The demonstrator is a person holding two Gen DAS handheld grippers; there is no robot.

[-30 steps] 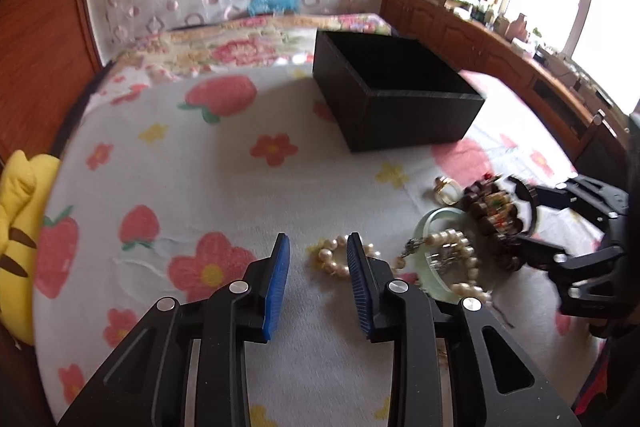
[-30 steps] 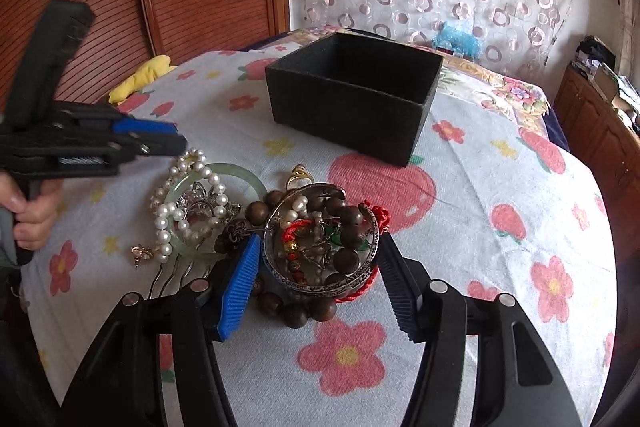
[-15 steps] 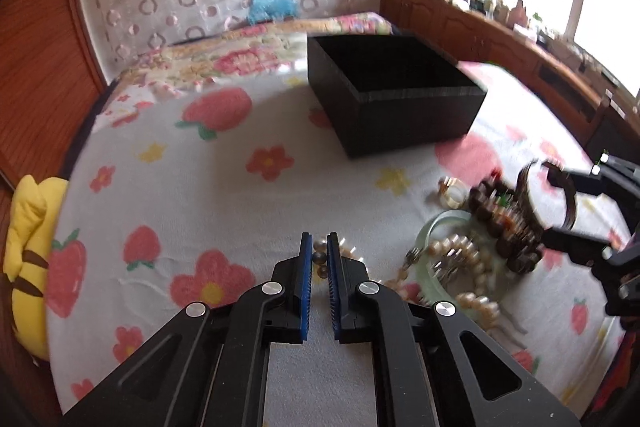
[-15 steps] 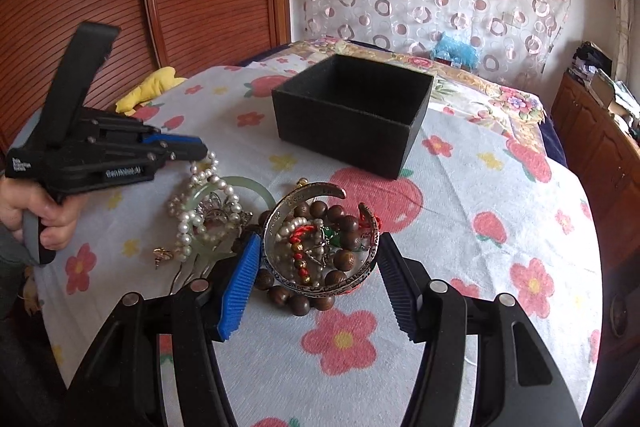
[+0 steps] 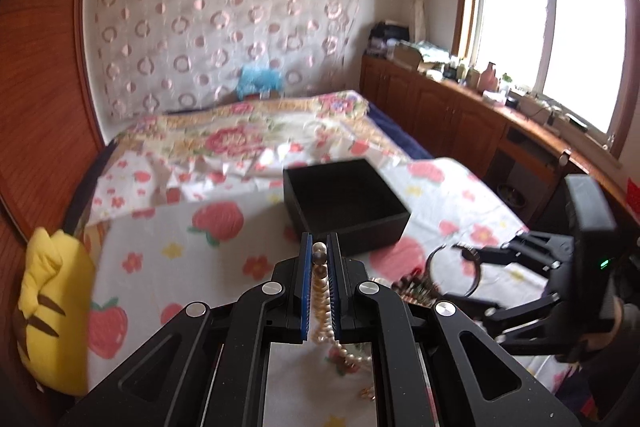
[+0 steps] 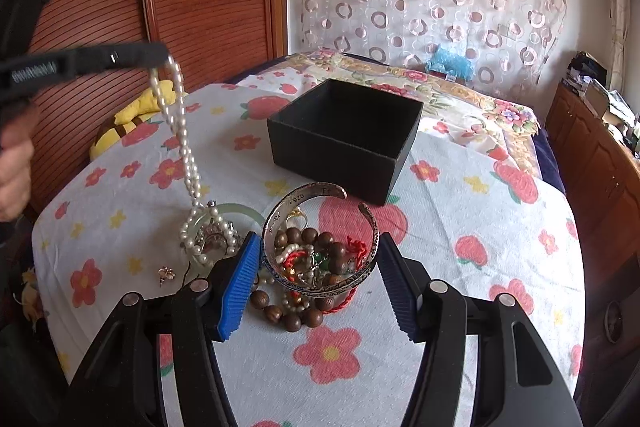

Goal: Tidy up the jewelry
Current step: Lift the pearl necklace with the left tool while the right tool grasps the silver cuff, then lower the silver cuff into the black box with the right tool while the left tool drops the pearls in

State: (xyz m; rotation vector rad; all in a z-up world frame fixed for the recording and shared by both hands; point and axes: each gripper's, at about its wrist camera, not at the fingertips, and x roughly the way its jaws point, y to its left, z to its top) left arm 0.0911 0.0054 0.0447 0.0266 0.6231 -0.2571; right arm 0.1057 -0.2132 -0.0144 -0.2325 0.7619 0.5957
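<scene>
My left gripper [image 5: 319, 247] is shut on a pearl necklace [image 5: 320, 291] and holds it up in the air; in the right wrist view the pearl necklace [image 6: 180, 131] hangs from the left gripper [image 6: 158, 53] down to the jewelry pile. My right gripper [image 6: 316, 247] is shut on an open silver cuff bangle [image 6: 320, 227], held above a heap of wooden beads [image 6: 296, 311] and red cord. An open black box [image 6: 344, 135] stands behind; it also shows in the left wrist view [image 5: 344, 203]. The right gripper [image 5: 472, 267] shows at the right of the left wrist view.
A green jade bangle [image 6: 240, 211], a silver brooch [image 6: 214, 239] and a small earring [image 6: 166, 273] lie on the strawberry-print cloth [image 6: 460, 267]. A yellow plush toy [image 5: 52, 303] sits at the left edge. Wooden cabinets [image 5: 460, 119] line the right wall.
My left gripper has risen with the pearl necklace, pulling it up off the cloth. My right gripper has lifted the silver cuff slightly higher above the bead heap.
</scene>
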